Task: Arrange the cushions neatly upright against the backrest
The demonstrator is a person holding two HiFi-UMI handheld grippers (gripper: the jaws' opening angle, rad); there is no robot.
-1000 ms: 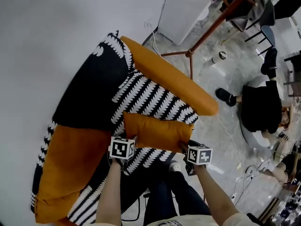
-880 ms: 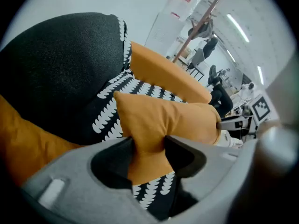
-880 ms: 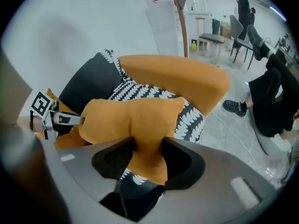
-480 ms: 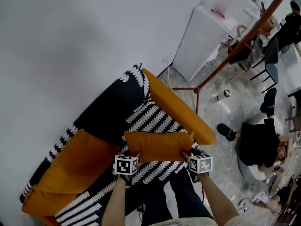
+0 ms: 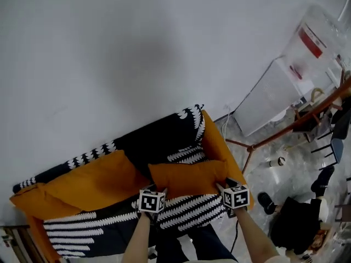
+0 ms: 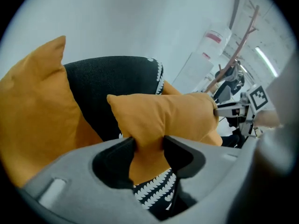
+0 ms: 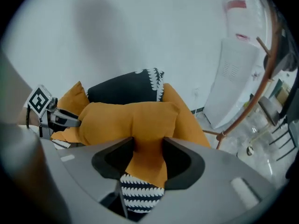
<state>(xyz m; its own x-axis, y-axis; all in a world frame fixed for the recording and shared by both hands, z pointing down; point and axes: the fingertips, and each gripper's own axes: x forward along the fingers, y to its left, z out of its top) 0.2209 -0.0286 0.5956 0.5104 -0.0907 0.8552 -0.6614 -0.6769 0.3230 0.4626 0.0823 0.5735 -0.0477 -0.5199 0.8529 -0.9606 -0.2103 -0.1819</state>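
A small orange cushion [image 5: 189, 178] hangs over the patterned sofa seat [image 5: 192, 208], in front of the black backrest [image 5: 159, 141]. My left gripper [image 5: 155, 190] is shut on the cushion's left lower corner, and its jaws have just been closing on the fabric [image 6: 159, 118]. My right gripper [image 5: 224, 187] is shut on the right lower corner [image 7: 126, 120]. In each gripper view orange fabric bunches between the pads. A larger orange cushion [image 5: 90, 182] leans against the backrest to the left [image 6: 32, 111].
The sofa's orange armrest [image 5: 216, 147] runs along the right end. Beyond it stand a white cabinet [image 5: 269, 100] and a copper-coloured rack leg [image 5: 290, 130]. A person in black [image 5: 296, 229] sits on the floor at the lower right. A white wall rises behind the sofa.
Both grippers have lifted the small cushion off the seat and carried it toward the backrest, turning it level. The head view has swung up, so more wall shows.
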